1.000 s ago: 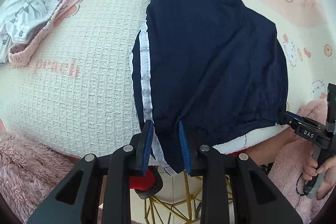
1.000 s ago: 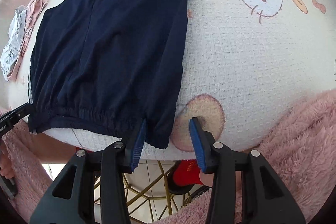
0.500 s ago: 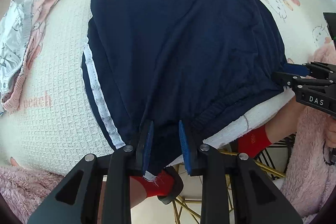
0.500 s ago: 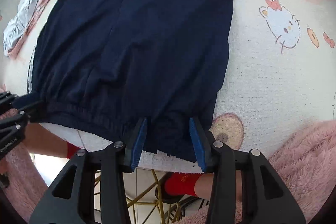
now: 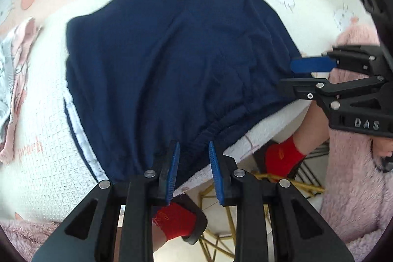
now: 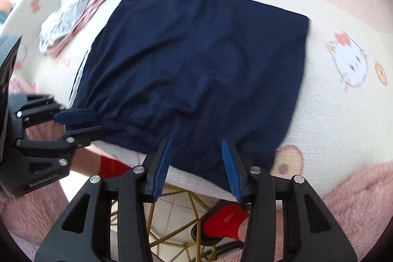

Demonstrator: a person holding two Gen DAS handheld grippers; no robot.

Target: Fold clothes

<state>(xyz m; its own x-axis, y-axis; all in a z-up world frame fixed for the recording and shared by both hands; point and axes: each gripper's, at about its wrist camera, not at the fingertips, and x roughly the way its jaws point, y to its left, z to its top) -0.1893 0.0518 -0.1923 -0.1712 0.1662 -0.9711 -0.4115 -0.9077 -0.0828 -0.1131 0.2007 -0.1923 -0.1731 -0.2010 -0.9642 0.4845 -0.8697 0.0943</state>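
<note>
We see navy shorts on worktop. Left hand-held gripper narrow, right hand-held gripper wider; can't tell if either pinches waistband; far clothes pile blurred.

Bare blanket right of shorts

navy shorts | spread flat on tabletop | elastic waistband at near edge
</note>
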